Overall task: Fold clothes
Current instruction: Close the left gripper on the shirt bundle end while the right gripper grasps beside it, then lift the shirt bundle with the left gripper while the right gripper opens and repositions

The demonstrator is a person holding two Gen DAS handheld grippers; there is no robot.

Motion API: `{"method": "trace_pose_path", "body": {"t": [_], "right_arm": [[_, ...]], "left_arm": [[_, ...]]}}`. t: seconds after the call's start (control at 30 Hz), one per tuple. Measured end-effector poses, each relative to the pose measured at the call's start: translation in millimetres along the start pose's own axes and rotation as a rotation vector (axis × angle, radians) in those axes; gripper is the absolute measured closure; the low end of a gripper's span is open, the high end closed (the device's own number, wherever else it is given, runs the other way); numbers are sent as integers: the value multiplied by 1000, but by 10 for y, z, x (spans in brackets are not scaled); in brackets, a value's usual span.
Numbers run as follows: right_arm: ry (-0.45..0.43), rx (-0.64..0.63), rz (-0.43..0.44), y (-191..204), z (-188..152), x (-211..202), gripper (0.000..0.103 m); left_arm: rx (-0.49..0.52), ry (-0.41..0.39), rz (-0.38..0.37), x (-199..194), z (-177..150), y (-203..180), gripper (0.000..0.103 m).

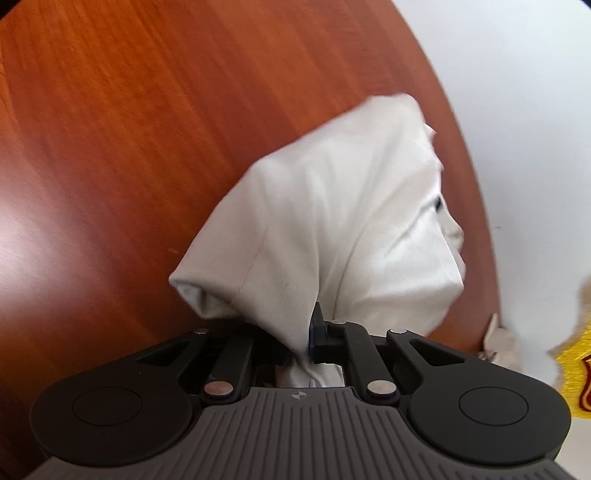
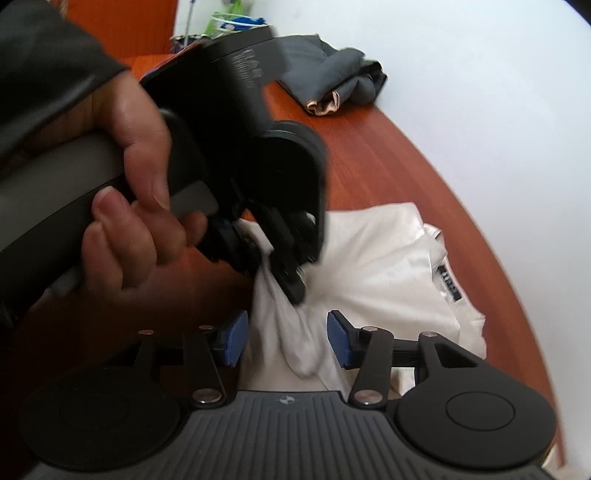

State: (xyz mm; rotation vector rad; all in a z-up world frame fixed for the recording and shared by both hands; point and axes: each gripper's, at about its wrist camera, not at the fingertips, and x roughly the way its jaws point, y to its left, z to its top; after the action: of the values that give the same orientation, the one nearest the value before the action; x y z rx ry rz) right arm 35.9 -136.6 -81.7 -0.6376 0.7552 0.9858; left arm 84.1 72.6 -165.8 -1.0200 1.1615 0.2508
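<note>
A white garment (image 1: 332, 206) lies bunched on the wooden table (image 1: 110, 129). My left gripper (image 1: 308, 334) is shut on a gathered fold of it, and the cloth drapes over the left finger. From the right wrist view, a hand (image 2: 122, 221) holds that left gripper (image 2: 291, 288), which lifts a ridge of the white garment (image 2: 376, 258); a dark neck label (image 2: 448, 286) shows near the table edge. My right gripper (image 2: 288, 339) is open, its blue pads (image 2: 340, 341) on either side of the hanging fold, apart from it.
A folded dark grey garment (image 2: 332, 70) sits at the far end of the table (image 2: 369, 155). The curved table edge (image 1: 476, 206) runs close along the right of the white garment. Something yellow (image 1: 576, 369) lies beyond that edge, and colourful items (image 2: 229, 22) stand at the back.
</note>
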Motion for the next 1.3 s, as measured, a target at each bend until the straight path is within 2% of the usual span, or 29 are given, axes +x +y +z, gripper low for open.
{"method": "trace_pose_path", "body": {"t": [0.07,0.13,0.3,0.43,0.53,0.67,0.77,0.87,0.93,1.07,1.17,1.3], "right_arm": [[3,48,23,-48,12,-68,43],[6,120,3,-218,17,-119,40],[49,228,-90,-624,52,-169,39],[87,313,-127,-684,-211,-240,39],[94,395,-117,-725,-283,-176,39],[93,500,-93,-772,-355,-72,39],[85,570,-40,-807,-283,151,39],[91,605,11,-825,-21,646,39],[100,624,50,-777,73,837,39],[118,639,107,-694,162,1044,41],[140,643,128,-642,234,1207,44],[145,660,162,-609,289,1272,51]], "left_arm": [[39,14,38,-93,93,64,93],[85,17,73,-170,164,103,93],[315,14,190,-382,312,200,93],[467,23,266,-501,393,315,93],[552,33,311,-587,481,424,93],[743,-7,413,-705,524,510,93],[871,-34,481,-766,567,580,92],[952,-46,523,-798,607,662,92],[965,-43,531,-811,675,724,92],[981,-41,535,-845,816,816,92],[1024,-53,562,-925,827,887,92],[1084,-56,590,-829,860,883,92]]}}
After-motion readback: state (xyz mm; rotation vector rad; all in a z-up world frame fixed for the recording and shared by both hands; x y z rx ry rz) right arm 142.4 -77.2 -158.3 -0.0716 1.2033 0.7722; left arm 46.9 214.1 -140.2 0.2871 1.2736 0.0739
